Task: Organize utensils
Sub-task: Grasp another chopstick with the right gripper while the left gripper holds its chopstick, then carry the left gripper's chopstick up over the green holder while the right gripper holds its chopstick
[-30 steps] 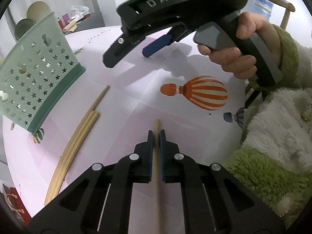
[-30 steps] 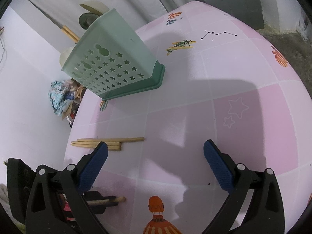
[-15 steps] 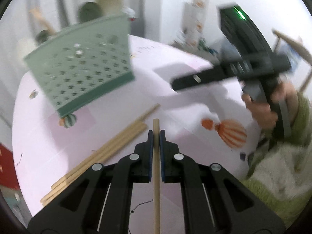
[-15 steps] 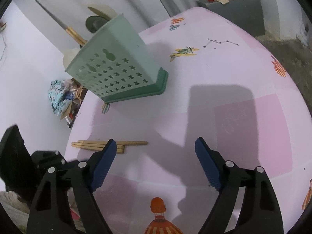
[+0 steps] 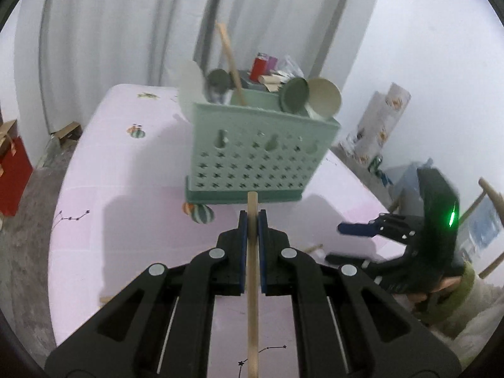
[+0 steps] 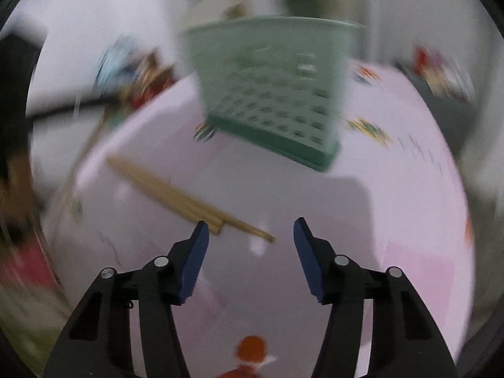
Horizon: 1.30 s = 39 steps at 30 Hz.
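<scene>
Since the earlier frame, my left gripper (image 5: 252,220) has lifted its wooden stick (image 5: 253,283) off the pink table (image 5: 110,163), and now the stick's tip lines up with the foot of the green basket (image 5: 261,145). Its jaws are pressed tight on the stick, one blue pad on each side. I see the basket standing upright toward the table's far end, with round-headed spoons (image 5: 296,96) and another wooden handle poking out of its top.

My right gripper (image 6: 250,242) has just been closing its jaws, yet they are only partway in, with a gap and nothing between them. It hangs over the table near the closer edge. A small bunch of wooden sticks (image 6: 176,198) lies flat on the table just past its left pad, running toward the table's left edge. That view is very blurry. In the left view the right gripper sits by the table's right edge, with a green light on its body.
</scene>
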### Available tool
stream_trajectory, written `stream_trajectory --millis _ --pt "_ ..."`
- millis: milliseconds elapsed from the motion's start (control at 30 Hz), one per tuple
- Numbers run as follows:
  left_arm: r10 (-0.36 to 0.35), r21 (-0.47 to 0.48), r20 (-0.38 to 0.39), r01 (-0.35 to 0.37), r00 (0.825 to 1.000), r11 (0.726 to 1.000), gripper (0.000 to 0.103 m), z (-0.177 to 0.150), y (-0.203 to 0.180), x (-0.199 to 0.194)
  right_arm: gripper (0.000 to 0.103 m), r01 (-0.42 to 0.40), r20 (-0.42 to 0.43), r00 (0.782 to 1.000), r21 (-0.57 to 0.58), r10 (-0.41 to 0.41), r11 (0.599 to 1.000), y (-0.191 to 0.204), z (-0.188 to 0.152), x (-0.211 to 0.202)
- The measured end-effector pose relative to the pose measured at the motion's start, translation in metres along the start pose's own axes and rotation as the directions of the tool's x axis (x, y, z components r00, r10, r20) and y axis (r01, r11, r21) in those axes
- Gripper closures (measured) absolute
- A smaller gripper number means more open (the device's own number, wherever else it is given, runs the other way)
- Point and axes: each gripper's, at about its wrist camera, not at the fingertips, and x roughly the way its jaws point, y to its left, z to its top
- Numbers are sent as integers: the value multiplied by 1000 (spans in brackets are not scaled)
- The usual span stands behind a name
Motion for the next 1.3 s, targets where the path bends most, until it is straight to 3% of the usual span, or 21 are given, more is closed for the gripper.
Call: stream_trajectory --millis 133,233,333,367,400,767,967,1033,1100,1300 --pt "21 -19 19 -20 1000 1000 98 -1 8 -9 61 -35 -90 996 -222 15 974 10 5 21" --pt "33 -36 32 -32 999 999 98 -3 14 -13 67 -118 -123 988 -247 90 962 4 10 29" --pt "45 -55 46 -42 998 998 98 -3 17 -19 79 -151 -151 982 -257 115 955 0 17 33" --pt "47 -60 49 -44 998 997 98 -3 19 -19 93 -160 -163 979 -251 121 955 -2 18 34" --pt "50 -66 54 -46 997 997 98 -3 21 -20 97 -162 -172 978 -244 121 956 -3 17 34" --pt "42 -87 70 -36 997 996 98 2 31 -15 98 -113 -234 970 -184 68 976 -11 -38 -9" --pt "53 -120 88 -42 995 992 98 5 35 -16 96 -127 -276 956 -83 100 988 -29 -53 -31" --pt "61 -131 98 -48 993 990 98 7 37 -18 91 -146 -246 960 -26 135 989 -39 -49 -41" --pt "68 -143 110 -52 992 988 98 9 37 -20 77 -169 -178 969 26 171 985 -40 -33 -42" --pt "96 -187 169 -64 981 980 98 17 39 -33 74 -191 -53 979 73 195 979 -24 20 -12"
